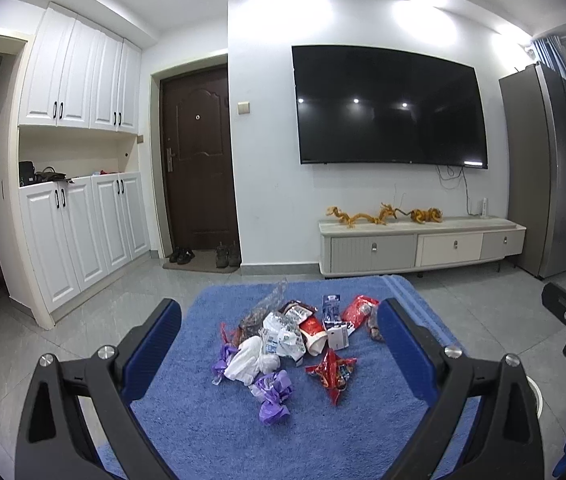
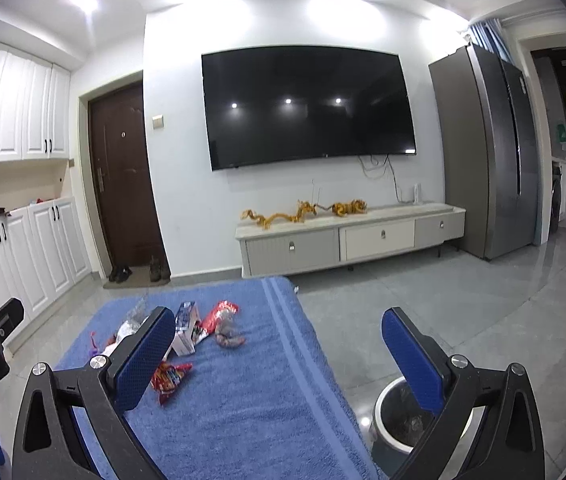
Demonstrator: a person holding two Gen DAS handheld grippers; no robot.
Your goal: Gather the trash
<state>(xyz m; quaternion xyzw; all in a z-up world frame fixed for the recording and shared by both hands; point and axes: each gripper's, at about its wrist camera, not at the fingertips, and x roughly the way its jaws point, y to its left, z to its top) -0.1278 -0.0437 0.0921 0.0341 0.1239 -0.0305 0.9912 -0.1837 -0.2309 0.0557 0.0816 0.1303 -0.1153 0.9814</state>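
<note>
**A:** What lay on the left?

**B:** The left claw hung above a tabletop covered by a blue towel, its two blue-padded fingers spread wide and holding nothing. Framed between them was the trash: a loose heap with a crumpled white wrapper, a purple wrapper nearest the camera, and a red snack packet just to the right of those. The wide spread looked suited to closing around one piece from the pile.

**A:** Why was everything bunched together?

**B:** Probably so that each piece sat within easy reach of either claw; I could not say more than that.

**A:** And on the right?

**B:** The right claw was also wide open and empty, held over the towel's right edge. Below its right finger, on the grey tiled floor beside the tabletop, stood a white-rimmed bin with a dark liner. Its spot just beside the towel seemed chosen so that wrappers could be carried across and dropped in.
</note>
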